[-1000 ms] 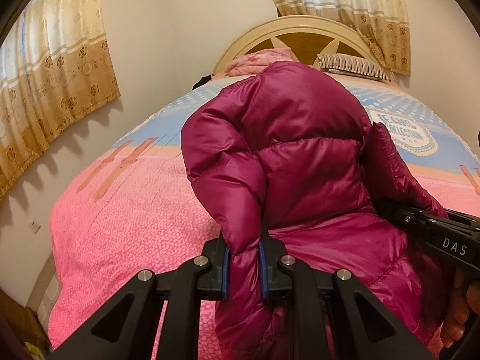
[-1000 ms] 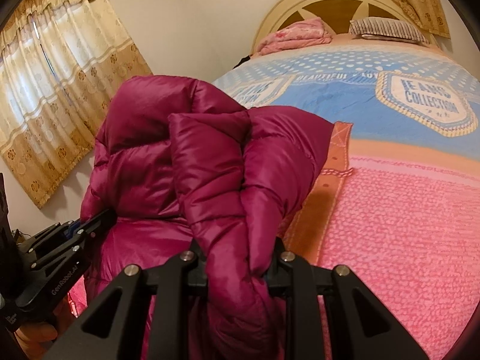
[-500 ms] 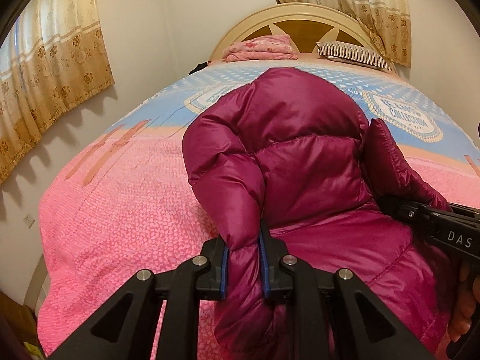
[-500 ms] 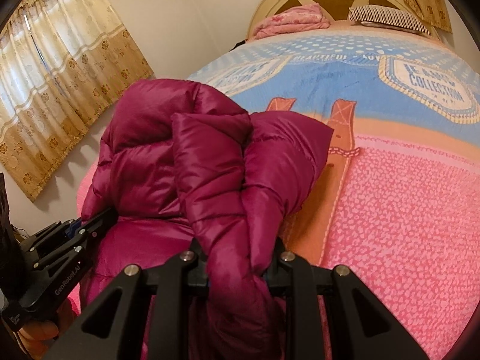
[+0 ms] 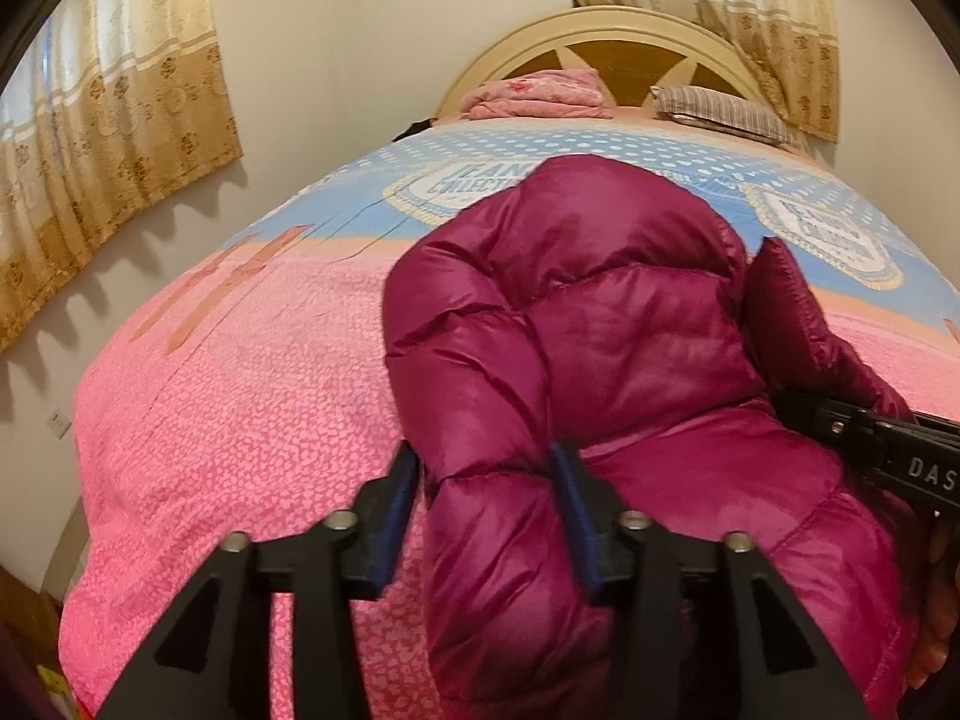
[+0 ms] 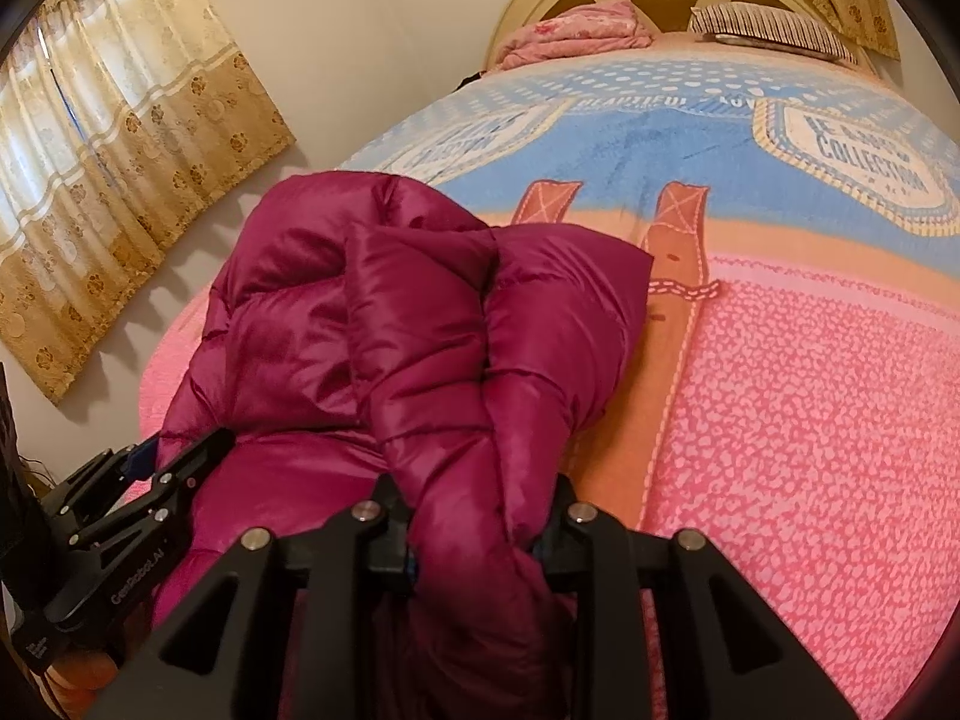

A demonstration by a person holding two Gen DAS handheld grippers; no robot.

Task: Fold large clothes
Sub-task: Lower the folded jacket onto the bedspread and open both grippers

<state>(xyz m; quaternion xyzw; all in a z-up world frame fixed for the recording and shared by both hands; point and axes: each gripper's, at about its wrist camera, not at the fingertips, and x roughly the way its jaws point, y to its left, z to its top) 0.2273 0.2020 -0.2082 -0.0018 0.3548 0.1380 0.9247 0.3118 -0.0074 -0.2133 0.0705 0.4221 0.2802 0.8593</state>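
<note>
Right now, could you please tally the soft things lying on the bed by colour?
Magenta: 1, the puffer jacket
Pink: 1, the folded blanket at the headboard
Striped: 1, the pillow beside it
Total: 3

The left gripper [image 5: 489, 504] is matte black, with angular arms cut by triangular openings and silver round screw heads along the linkage. Its fingers [image 5: 570, 492] carry dark blue pads. The right gripper [image 6: 480, 531] has the same black frame and silver screws, with a sliver of blue at the pads. White lettering marks the side of each body. A hand [image 5: 936, 618] shows at the frame edge.
</note>
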